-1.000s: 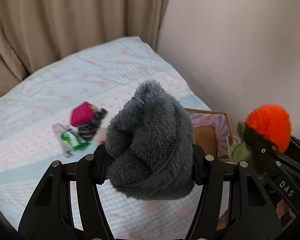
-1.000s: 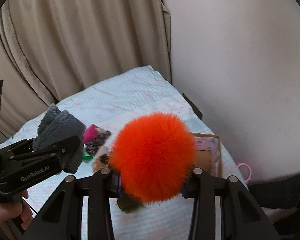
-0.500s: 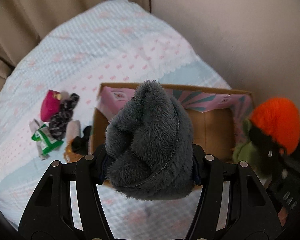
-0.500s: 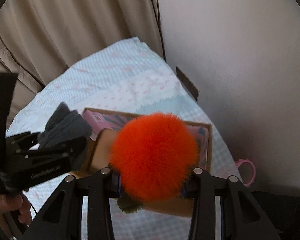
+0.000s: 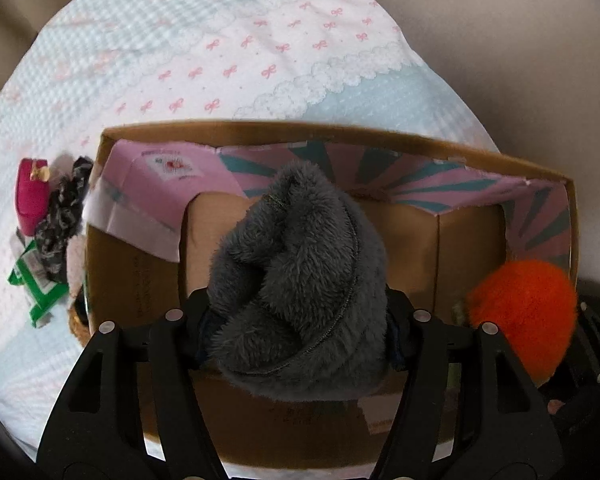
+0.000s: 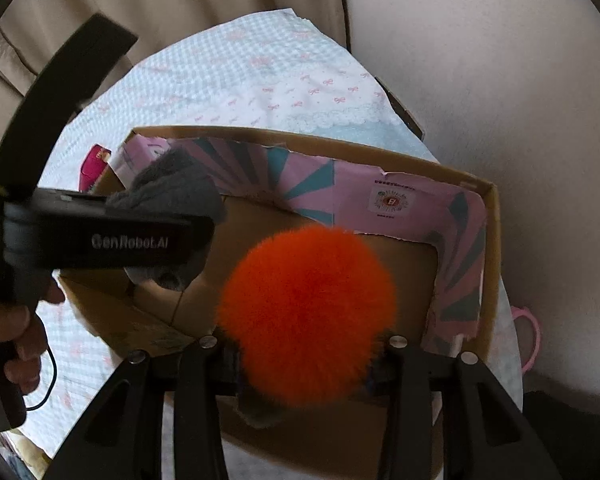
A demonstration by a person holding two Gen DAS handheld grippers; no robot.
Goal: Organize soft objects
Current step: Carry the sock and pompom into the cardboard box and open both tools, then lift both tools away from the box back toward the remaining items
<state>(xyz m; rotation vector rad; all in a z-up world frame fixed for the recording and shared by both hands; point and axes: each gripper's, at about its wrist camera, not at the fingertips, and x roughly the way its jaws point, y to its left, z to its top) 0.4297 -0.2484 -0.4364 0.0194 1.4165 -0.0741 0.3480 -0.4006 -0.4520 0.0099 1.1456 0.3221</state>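
Observation:
My left gripper (image 5: 296,312) points down into an open cardboard box (image 5: 260,130) with pink and teal flaps. A grey fluffy item (image 5: 300,280) fills the space between its fingers. The jaws are opening, and the pads still touch the fluff. In the right wrist view the box (image 6: 300,136) lies below my right gripper (image 6: 304,356), which is shut on an orange furry pompom toy (image 6: 306,312) with a greenish part under it. The pompom (image 5: 524,312) hangs over the box's right end. The left gripper's body (image 6: 100,240) and the grey item (image 6: 172,188) sit over the left end.
Left of the box on the bedspread (image 5: 220,40) lie a magenta pouch (image 5: 32,196), a dark patterned scrunchie (image 5: 60,216) and a green-white packet (image 5: 36,284). A wall runs along the right, curtains (image 6: 180,0) behind. A pink ring (image 6: 530,336) lies beside the bed.
Both grippers have come down and tilted over the box, which now fills each view. The grey item and the orange pompom stay between their fingers.

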